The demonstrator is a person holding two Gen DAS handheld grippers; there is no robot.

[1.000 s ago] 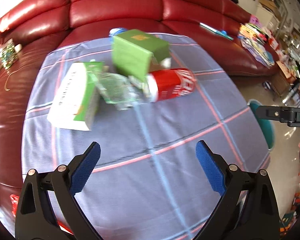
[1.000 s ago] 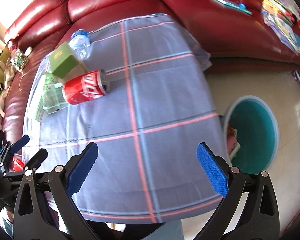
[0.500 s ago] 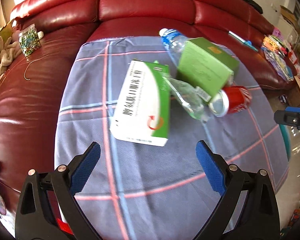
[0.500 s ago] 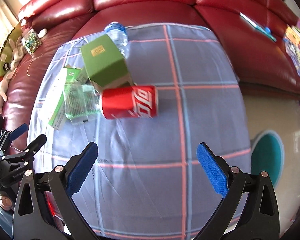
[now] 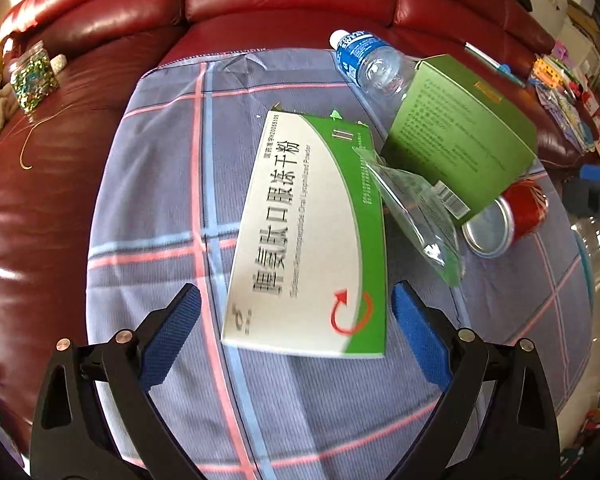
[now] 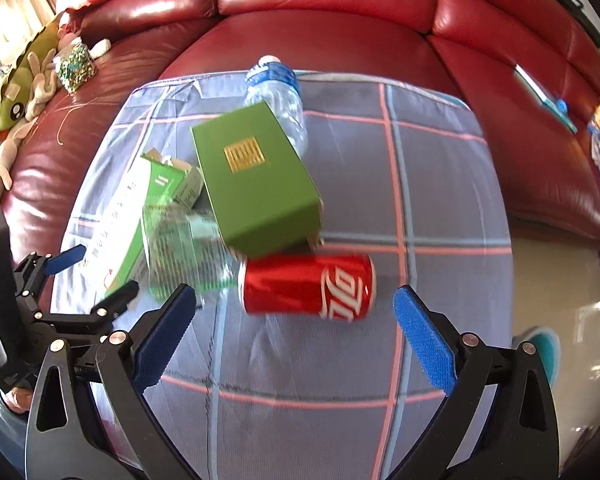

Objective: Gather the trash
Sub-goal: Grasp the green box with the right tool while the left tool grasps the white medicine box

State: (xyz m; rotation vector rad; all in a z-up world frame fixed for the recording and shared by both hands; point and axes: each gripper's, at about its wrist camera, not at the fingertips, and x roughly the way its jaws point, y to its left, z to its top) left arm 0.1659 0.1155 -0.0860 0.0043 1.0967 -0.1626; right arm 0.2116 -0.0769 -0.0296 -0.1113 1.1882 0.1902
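The white-and-green medicine box (image 5: 306,236) fills far more of the left wrist view than it did half a second ago, and its near short end now sits between the blue pads of the left gripper (image 5: 296,336), whose jaws stand spread wide with a gap on either side of the box. In the right wrist view the red soda can (image 6: 308,286) has likewise grown and come down between the spread fingers of the right gripper (image 6: 296,332), which touches nothing.

The medicine box lies flat on the plaid cloth (image 5: 160,208), its long axis running away from the left gripper, its opened flap end at the far side. The can lies on its side, long axis crosswise to the right gripper, one silver end facing the left gripper. The dark green carton (image 6: 256,178) rests tilted, its lower end just above the can, its upper end leaning over the water bottle (image 6: 278,96), which lies with its cap toward the red leather sofa (image 6: 320,4). A clear plastic wrapper (image 5: 416,216) lies crumpled between the medicine box and the carton.

Counted: two boxes, one can, one bottle, one wrapper, all clustered on the cloth-covered counter. A teal bin (image 6: 544,354) stands on the floor beyond the cloth's right edge.
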